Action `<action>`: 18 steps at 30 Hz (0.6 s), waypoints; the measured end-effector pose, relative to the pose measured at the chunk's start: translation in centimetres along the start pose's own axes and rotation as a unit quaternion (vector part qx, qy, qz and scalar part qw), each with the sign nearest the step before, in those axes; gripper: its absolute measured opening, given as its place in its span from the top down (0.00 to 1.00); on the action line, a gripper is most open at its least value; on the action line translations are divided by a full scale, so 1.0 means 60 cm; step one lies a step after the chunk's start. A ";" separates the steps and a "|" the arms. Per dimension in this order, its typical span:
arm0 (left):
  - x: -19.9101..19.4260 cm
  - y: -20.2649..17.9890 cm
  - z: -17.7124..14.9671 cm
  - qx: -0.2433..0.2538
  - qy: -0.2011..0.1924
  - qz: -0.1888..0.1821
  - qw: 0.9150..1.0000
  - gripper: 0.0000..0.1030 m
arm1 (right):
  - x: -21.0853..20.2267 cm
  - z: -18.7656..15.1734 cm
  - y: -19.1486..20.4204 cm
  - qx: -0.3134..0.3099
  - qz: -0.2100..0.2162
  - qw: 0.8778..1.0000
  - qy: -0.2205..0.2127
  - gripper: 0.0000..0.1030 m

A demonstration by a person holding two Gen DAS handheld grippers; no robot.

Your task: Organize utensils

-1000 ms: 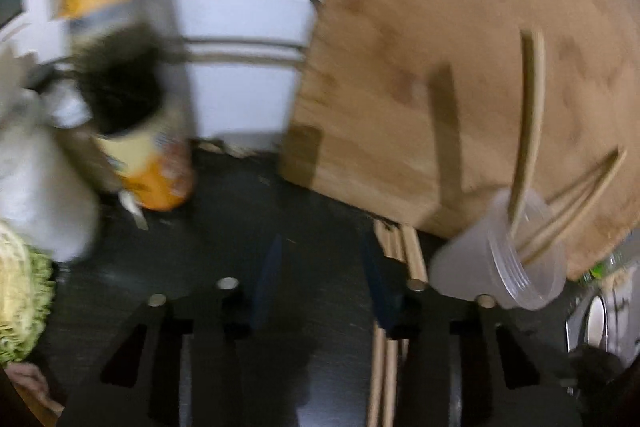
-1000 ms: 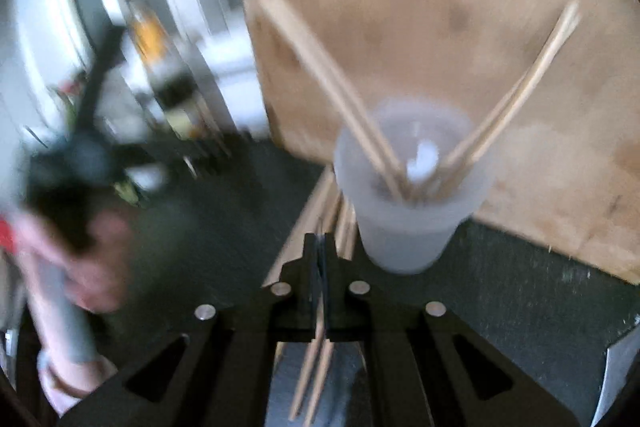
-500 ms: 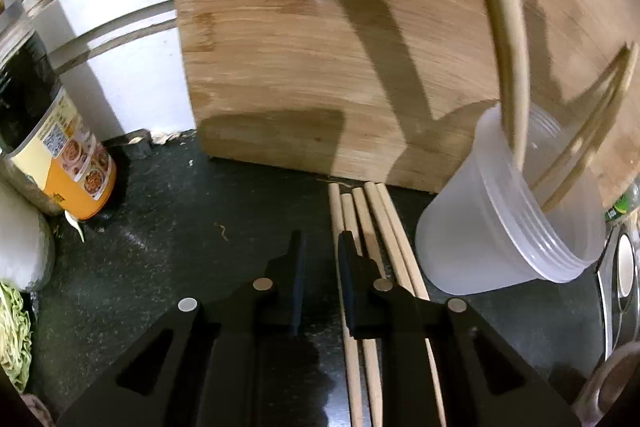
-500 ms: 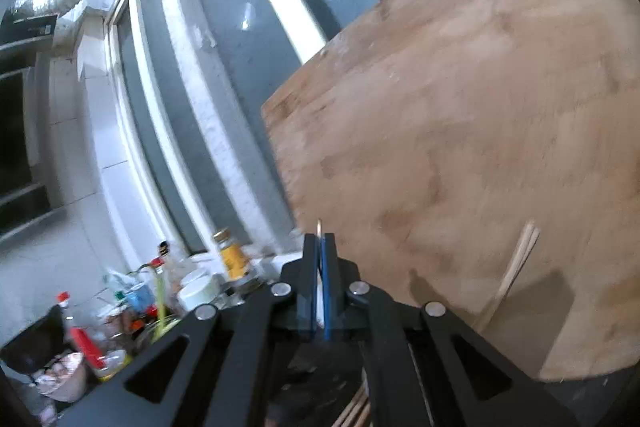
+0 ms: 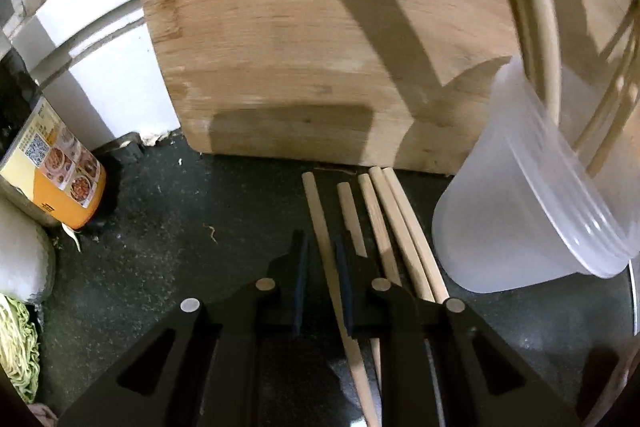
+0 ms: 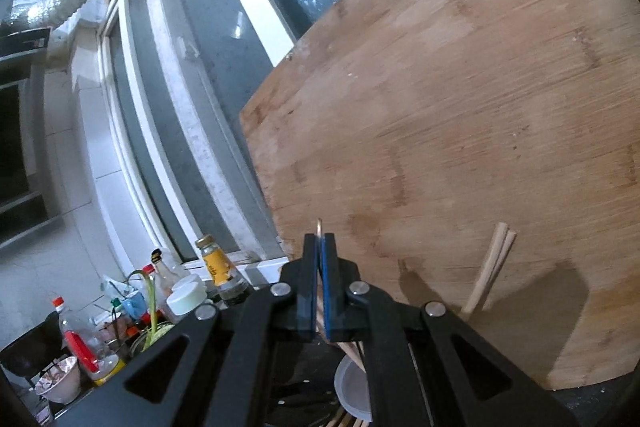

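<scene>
- Left wrist view: my left hand-held gripper (image 5: 322,259) is narrowed around one chopstick (image 5: 320,227) on the dark bench (image 5: 160,247); pad contact unclear. Orange jar (image 5: 60,175) bears a QR code, text unreadable.
- Right wrist view: my right hand-held gripper (image 6: 319,267) pinches a thin chopstick tip (image 6: 319,227) before the cutting board (image 6: 460,127); yellow bottle label (image 6: 216,269) illegible.
</scene>
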State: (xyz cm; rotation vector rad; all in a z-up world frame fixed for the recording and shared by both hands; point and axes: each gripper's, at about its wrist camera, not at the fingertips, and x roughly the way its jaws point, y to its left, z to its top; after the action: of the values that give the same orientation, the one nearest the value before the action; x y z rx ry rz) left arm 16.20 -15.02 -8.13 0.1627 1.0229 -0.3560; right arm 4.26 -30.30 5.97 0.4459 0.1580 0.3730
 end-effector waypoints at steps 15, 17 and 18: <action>-0.313 0.066 -0.026 -0.050 -0.209 -0.137 0.967 0.95 | 0.071 -0.042 -0.011 -0.009 0.010 0.998 0.061 0.98; -0.360 0.062 -0.017 -0.062 -0.256 -0.151 0.953 0.95 | 0.065 -0.039 -0.019 0.008 0.030 0.997 0.066 0.98; -0.385 0.056 -0.018 -0.065 -0.281 -0.156 0.945 0.95 | 0.060 -0.036 -0.021 0.011 0.035 0.997 0.063 0.98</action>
State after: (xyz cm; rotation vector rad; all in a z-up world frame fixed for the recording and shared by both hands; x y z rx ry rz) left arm 5.71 -6.63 11.00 -0.2180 0.4983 -0.5818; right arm 7.48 -29.11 3.23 0.4496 0.2695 0.4691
